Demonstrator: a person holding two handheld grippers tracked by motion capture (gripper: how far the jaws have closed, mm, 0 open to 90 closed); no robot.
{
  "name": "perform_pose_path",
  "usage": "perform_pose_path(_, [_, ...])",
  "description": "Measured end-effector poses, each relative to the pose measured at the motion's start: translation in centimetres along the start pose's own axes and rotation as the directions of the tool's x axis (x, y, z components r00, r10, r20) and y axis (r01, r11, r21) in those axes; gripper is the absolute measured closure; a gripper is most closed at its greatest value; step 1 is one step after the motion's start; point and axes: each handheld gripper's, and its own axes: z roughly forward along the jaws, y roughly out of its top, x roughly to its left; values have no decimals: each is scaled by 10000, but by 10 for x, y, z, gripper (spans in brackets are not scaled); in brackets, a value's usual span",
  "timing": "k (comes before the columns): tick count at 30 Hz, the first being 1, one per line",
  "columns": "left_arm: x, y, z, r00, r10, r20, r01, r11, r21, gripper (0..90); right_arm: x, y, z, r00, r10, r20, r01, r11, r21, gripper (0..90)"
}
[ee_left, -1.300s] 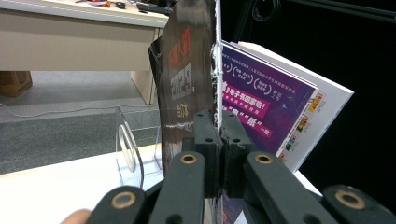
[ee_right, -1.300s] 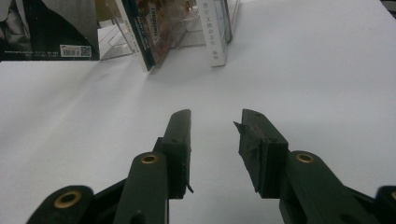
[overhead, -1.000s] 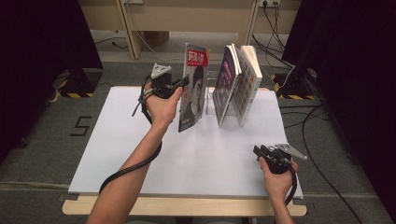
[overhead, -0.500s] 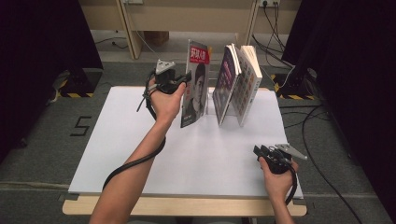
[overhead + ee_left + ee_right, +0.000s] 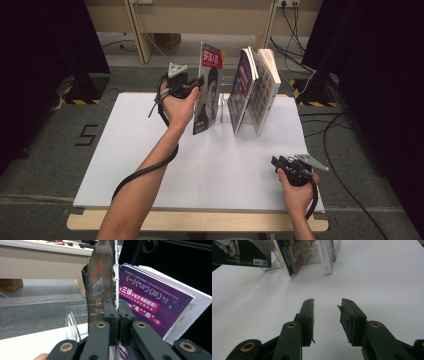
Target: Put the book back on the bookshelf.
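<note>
The left gripper point(image 5: 197, 82) is clenched on a magazine point(image 5: 207, 90), whose edge is pinched between the two jaws, as is seen in the left gripper view point(image 5: 117, 315). The magazine point(image 5: 101, 282) is held upright, lifted off the white table point(image 5: 150, 150), directly ahead of this gripper. Just beyond it, to the far side of the jaws, two books point(image 5: 255, 90) are propped together in a clear stand point(image 5: 224, 107), with the purple cover point(image 5: 152, 302) close beside the held magazine. The right gripper point(image 5: 278, 162) is held low over the table's near right corner, well apart from the books; its jaws point(image 5: 325, 315) are parted with nothing between them.
</note>
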Motion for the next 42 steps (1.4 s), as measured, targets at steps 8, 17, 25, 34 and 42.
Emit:
perform_pose_path(8, [1, 1, 8, 9999, 74, -76, -74, 10000, -45, 872, -1, 0, 0, 10000, 19, 14, -19, 10000, 25, 638])
perform_pose_path(17, [2, 1, 17, 9997, 177, -140, -179, 9998, -110, 872, -2, 0, 0, 10000, 25, 28, -25, 10000, 24, 637])
perform_pose_path(25, [5, 1, 25, 9996, 161, -248, -167, 9996, -239, 872, -2, 0, 0, 10000, 20, 47, -20, 10000, 34, 637])
perform_pose_path(34, [9, 0, 36, 9991, 200, -362, -215, 9990, -398, 872, -4, 0, 0, 10000, 22, 42, -22, 10000, 38, 637])
perform_pose_path(42, [9, -6, 35, 9957, 709, -591, -749, 9949, -677, 870, -3, -1, 1, 10000, 54, -37, -53, 9999, 115, 637])
